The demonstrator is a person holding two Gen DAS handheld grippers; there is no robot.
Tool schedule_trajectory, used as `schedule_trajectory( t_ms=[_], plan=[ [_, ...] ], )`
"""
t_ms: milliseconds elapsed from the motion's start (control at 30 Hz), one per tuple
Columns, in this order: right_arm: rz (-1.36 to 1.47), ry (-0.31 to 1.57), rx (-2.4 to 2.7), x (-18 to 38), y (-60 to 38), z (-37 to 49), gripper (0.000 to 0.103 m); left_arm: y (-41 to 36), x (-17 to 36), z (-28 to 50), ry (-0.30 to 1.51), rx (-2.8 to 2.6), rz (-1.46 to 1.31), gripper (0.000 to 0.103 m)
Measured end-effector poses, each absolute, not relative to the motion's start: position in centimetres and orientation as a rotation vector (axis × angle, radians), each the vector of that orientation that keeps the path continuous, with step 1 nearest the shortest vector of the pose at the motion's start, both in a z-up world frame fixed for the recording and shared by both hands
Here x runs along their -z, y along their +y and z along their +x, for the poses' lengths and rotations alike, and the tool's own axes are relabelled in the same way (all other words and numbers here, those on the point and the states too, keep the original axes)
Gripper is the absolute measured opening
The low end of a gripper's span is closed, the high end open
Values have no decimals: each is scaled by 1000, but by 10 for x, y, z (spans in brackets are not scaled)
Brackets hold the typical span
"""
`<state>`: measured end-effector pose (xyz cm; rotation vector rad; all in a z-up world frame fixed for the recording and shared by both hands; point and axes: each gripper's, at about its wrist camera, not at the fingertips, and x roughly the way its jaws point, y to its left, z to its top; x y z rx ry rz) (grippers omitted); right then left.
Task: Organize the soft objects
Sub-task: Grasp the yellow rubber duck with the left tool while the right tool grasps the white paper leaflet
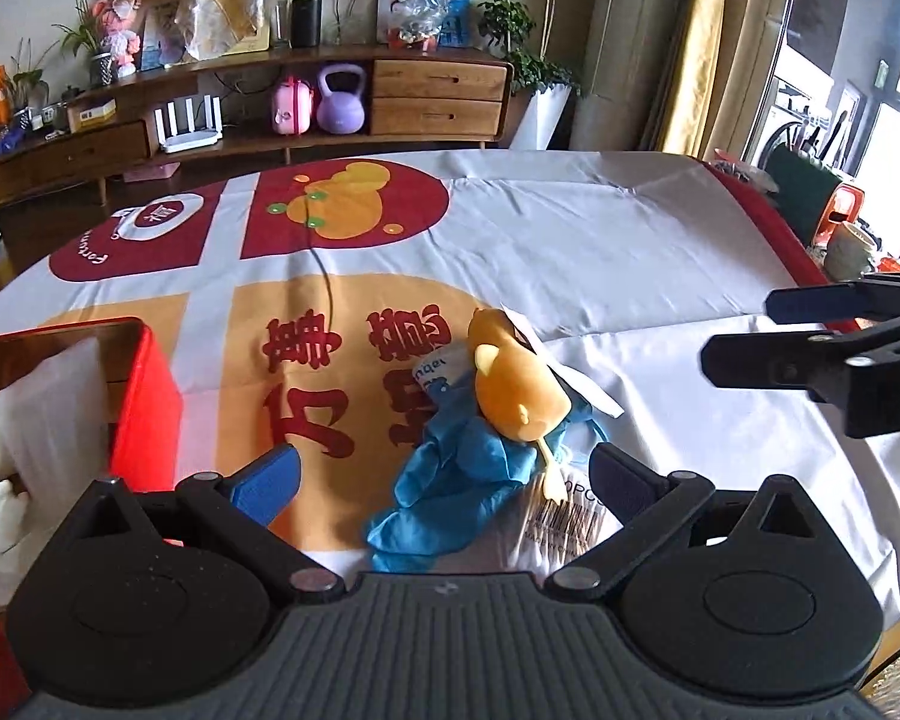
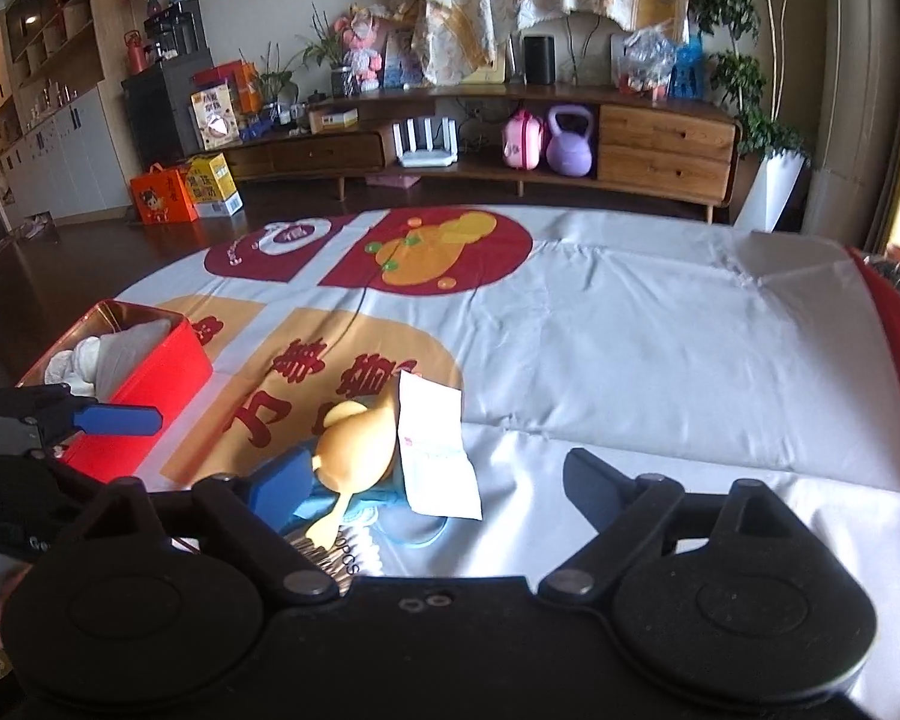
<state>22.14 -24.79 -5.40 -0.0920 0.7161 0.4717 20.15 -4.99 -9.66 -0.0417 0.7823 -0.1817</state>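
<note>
A red rectangular open-topped tin box [image 2: 144,384] stands at the left of the cloth-covered counter [image 2: 660,348], holding white and grey folded soft cloths [image 2: 108,354] that rise above its rim. Near the counter's front, right of the box and apart from it, an orange plush toy animal [image 1: 513,384] lies on a crumpled blue fabric piece [image 1: 450,474]. Its long axis runs near to far, and its thin pale tail points toward the cameras. A white paper tag [image 2: 435,444] lies against its right side, and clear barcoded plastic packaging [image 1: 564,516] sits under its near end. The left claw [image 1: 444,471] is released, its jaws wide on either side of the blue fabric. The right claw [image 2: 432,489] is also spread, gripping nothing; its left finger [image 2: 276,489] is close by the toy.
</note>
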Motion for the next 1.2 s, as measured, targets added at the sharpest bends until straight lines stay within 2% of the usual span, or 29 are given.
schedule_trajectory(
  t_ms=[100, 500, 700, 1067, 1200],
  plan=[
    [-90, 749, -494, 65, -246, 233, 82, -52, 105, 210, 802, 197, -50, 103],
    [-50, 856, -539, 101, -241, 268, 73, -55, 129, 236, 842, 217, -40, 103],
    [-49, 865, -557, 107, -248, 276, 71, -47, 118, 239, 804, 235, -76, 103],
    [-51, 887, -581, 118, -242, 285, 53, -64, 113, 267, 813, 287, -139, 102],
    [-11, 910, -588, 125, -248, 293, 53, -68, 117, 280, 844, 297, -148, 102]
  ],
)
